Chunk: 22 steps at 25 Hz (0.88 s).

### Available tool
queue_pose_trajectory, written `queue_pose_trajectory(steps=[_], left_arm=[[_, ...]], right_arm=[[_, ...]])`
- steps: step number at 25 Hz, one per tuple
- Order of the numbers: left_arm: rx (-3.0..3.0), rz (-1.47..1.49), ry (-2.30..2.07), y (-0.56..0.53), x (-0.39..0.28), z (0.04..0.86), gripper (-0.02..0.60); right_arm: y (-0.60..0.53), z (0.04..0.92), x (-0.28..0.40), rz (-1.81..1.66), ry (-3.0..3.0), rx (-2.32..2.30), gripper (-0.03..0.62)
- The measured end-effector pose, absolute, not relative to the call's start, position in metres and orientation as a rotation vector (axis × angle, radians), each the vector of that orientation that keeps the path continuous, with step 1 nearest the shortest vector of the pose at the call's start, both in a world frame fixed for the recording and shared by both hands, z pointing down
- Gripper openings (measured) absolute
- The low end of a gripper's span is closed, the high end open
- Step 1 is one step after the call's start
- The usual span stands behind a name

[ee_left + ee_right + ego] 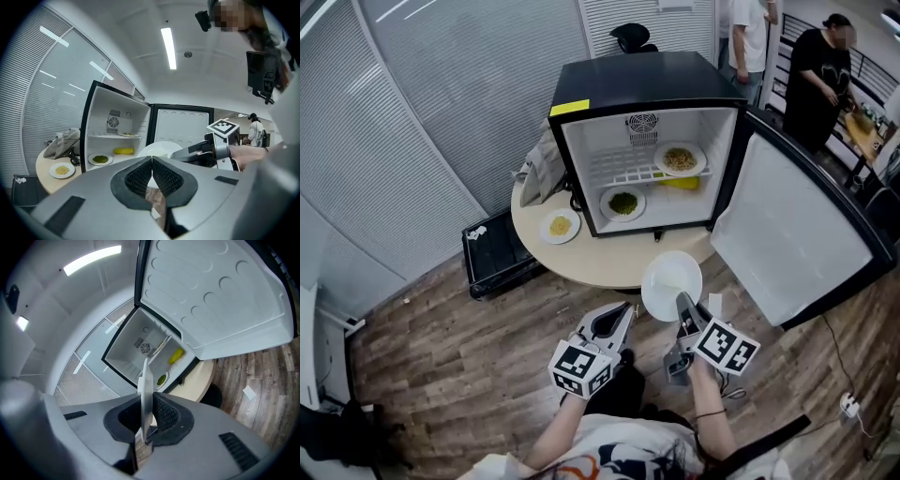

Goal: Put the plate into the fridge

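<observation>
An empty white plate (pixel 671 284) hangs in front of the open fridge (pixel 581 98), over the near edge of the round table (pixel 600 267). My right gripper (pixel 683 307) is shut on its near rim. In the right gripper view the plate (pixel 146 390) stands edge-on between the pads of that gripper (pixel 148 425), with the fridge interior (pixel 140 341) beyond. My left gripper (pixel 620 316) is held beside it on the left, shut and empty; its tips (pixel 152 161) meet. From there I see the plate (pixel 158 149) and the right gripper (pixel 204 151).
Inside the fridge a plate of noodles (pixel 680 158) sits on the wire shelf, with a plate of greens (pixel 622 202) and a yellow item (pixel 682 182) below. The door (pixel 787 234) swings open at the right. On the table are a plate of yellow food (pixel 560 225) and a bag (pixel 544 169). Two people stand behind.
</observation>
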<state>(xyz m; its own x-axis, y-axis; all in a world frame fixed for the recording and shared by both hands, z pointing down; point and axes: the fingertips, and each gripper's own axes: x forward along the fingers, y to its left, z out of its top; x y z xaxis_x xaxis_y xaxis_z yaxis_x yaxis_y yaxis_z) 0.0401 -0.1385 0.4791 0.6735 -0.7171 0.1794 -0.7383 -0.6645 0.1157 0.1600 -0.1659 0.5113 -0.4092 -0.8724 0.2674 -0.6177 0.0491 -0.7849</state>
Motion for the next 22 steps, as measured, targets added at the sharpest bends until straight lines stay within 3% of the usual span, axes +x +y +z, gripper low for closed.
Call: queue_pose_trajectory(steps=[22], left_arm=[[2.799,0.209,-1.019,-0.26,0.016,0.484,0.011]], right_arm=[[-0.294,0.498,0.132,-1.282,1.981,-1.595,0.032]])
